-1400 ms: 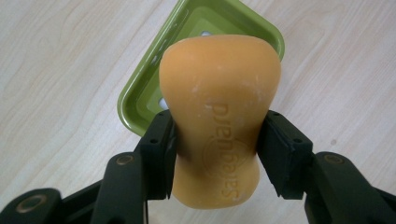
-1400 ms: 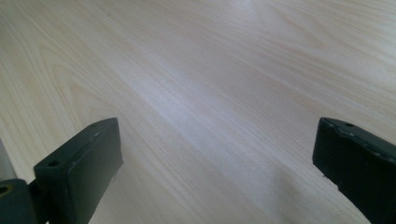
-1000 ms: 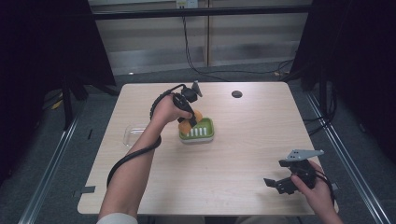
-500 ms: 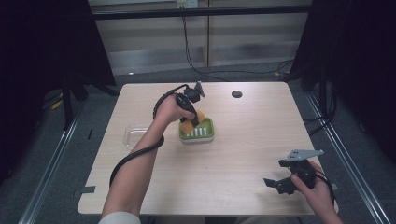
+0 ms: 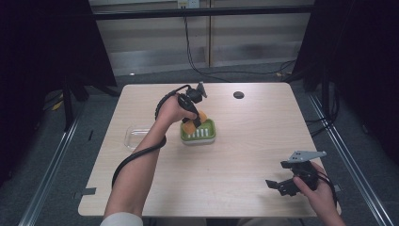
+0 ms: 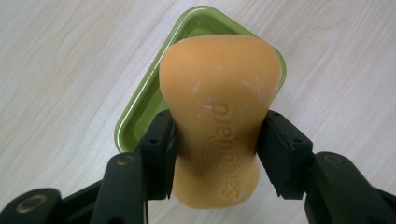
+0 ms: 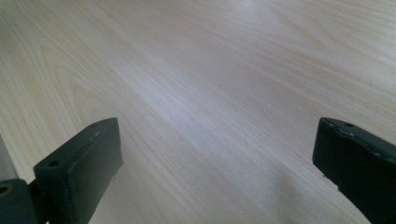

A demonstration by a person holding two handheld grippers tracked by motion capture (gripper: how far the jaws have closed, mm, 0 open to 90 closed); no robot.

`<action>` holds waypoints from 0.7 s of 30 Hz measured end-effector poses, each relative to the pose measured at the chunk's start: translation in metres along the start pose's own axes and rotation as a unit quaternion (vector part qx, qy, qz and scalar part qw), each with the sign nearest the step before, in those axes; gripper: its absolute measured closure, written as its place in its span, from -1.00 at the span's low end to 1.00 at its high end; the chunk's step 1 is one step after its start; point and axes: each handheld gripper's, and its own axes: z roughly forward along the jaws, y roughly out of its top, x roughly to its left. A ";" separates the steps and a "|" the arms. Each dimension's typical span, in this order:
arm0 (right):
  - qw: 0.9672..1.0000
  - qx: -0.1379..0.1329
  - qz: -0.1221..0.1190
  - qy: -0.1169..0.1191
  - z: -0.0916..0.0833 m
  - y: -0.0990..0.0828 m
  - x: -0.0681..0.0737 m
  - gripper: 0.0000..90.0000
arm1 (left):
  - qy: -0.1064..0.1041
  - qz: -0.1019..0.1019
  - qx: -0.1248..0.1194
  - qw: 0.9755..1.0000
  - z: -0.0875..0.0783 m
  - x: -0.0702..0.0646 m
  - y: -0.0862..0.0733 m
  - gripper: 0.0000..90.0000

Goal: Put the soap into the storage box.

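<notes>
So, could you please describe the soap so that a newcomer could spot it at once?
Start at the pale wooden table and find the green dish near its middle. Just above it, the left claw grips an orange soap bar. It is waisted, stamped with lettering, and the only orange thing there, unlike the clear lid left of the dish.

Soft even light on the table [image 5: 244, 155], dark surroundings, mild blur.

A pale wood-grain bench [image 5: 244, 141] with rounded corners carries a green rectangular plastic soap dish [image 5: 200, 136] near its middle, a clear plastic lid [image 5: 135, 136] to its left, and a small black round disc [image 5: 238, 94] near the far edge.
</notes>
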 end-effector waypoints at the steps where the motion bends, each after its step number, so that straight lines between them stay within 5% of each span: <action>1: 1.000 0.000 0.000 0.000 0.000 0.000 0.000 -0.97 | 0.000 0.000 0.000 1.000 0.000 0.000 0.000 0.10; 21: 1.000 0.000 -0.001 0.001 0.001 0.000 0.000 -0.97 | 0.006 0.022 0.013 1.000 0.009 0.001 0.005 0.10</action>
